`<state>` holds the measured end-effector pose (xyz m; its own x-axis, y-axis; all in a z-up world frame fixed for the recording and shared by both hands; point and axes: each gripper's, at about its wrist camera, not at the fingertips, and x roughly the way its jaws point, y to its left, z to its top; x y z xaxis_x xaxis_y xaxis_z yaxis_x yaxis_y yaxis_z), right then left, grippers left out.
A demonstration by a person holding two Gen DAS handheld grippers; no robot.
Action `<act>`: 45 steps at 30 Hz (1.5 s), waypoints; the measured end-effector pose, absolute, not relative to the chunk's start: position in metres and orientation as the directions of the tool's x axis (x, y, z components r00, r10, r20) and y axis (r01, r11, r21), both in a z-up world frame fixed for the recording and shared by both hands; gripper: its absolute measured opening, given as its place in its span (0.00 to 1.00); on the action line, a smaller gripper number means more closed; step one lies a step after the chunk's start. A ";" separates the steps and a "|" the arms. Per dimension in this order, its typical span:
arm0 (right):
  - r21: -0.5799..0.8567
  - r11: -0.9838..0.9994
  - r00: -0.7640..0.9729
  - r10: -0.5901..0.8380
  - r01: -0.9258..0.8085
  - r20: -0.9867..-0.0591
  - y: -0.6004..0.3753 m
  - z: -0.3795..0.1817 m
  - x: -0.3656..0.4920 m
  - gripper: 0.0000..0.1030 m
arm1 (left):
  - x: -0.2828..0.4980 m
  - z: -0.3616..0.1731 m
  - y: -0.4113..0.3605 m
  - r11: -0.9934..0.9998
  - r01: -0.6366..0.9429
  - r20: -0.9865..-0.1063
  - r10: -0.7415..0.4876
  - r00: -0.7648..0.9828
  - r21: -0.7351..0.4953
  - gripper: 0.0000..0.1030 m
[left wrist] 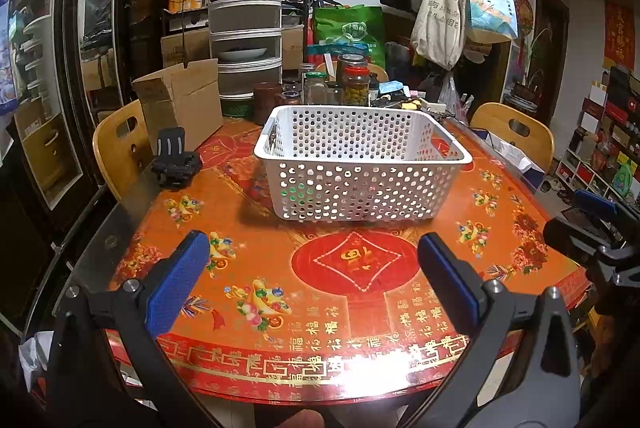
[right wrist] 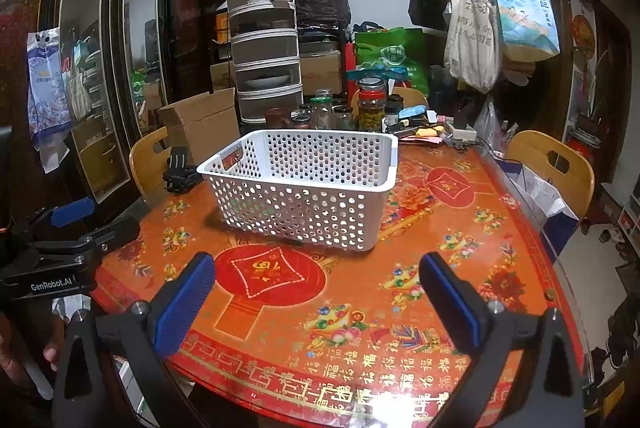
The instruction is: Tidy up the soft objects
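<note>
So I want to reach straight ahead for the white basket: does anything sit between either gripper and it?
Nothing visible does. From the left gripper and the right gripper, both open, only bare tablecloth lies before the white basket. The black clamp-like object sits off to the basket's left, apart from it.

From my left tool (left wrist: pixel 312 268) I see its blue-padded fingers (left wrist: pixel 176 284) spread wide with nothing between them, hovering above the near edge of the red and orange worktop (left wrist: pixel 280 268). A white perforated basket (left wrist: pixel 360 167) sits further back at the centre. A black clamp-like gadget (left wrist: pixel 176 163) lies to its left, near a cardboard box (left wrist: pixel 184 99). Jars (left wrist: pixel 356 83) crowd behind the basket. My right tool (left wrist: pixel 592 228) pokes in at the right edge.
</note>
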<state>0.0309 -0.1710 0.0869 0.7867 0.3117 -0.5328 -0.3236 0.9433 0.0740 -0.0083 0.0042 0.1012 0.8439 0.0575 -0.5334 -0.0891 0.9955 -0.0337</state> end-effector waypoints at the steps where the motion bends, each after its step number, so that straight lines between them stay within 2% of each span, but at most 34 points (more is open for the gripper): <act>1: 0.075 0.943 0.787 0.312 -0.323 -0.533 -0.171 0.087 0.031 0.99 | -0.008 0.101 0.004 0.995 -0.089 -0.534 0.058 0.844 -0.034 1.00; 45: 0.088 0.945 0.777 0.310 -0.315 -0.548 -0.171 0.085 0.033 0.99 | -0.007 0.092 -0.001 0.997 -0.065 -0.546 0.036 0.837 -0.035 1.00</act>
<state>0.0334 -0.1707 0.0846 0.7771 0.3099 -0.5478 -0.3148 0.9451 0.0881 -0.0072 -0.0007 0.0915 0.8372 0.0356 -0.5458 -0.0651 0.9973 -0.0348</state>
